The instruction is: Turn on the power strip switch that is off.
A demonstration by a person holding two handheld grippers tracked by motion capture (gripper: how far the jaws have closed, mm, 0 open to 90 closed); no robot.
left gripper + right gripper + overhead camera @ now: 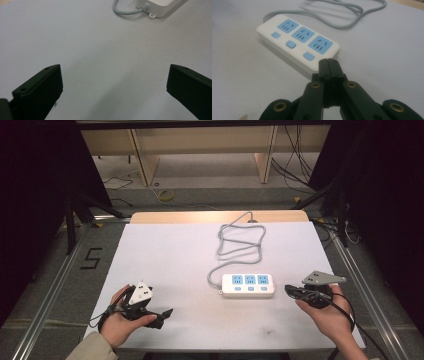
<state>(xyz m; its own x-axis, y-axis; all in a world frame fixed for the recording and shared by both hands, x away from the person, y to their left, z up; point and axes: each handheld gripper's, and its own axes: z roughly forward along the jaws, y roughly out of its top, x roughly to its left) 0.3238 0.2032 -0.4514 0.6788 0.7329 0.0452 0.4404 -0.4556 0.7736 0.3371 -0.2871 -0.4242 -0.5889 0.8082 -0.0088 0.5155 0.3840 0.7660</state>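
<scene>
Down at the near right, the right gripper [289,290] is closed tight with nothing between its jaws, which press flat together in the right gripper view [329,62]; its tip points left at the right end of the power strip [248,285], just short of it, whether touching I cannot tell; the strip, white with three blue sockets and three blue switches, lies flat on the white counter [165,260] right of centre; its grey cord [240,242] leaves the left end and loops toward the far edge; at the near left, the left gripper [165,315] is held wide open and empty, well apart from the strip, its jaws standing far apart above bare counter.
</scene>
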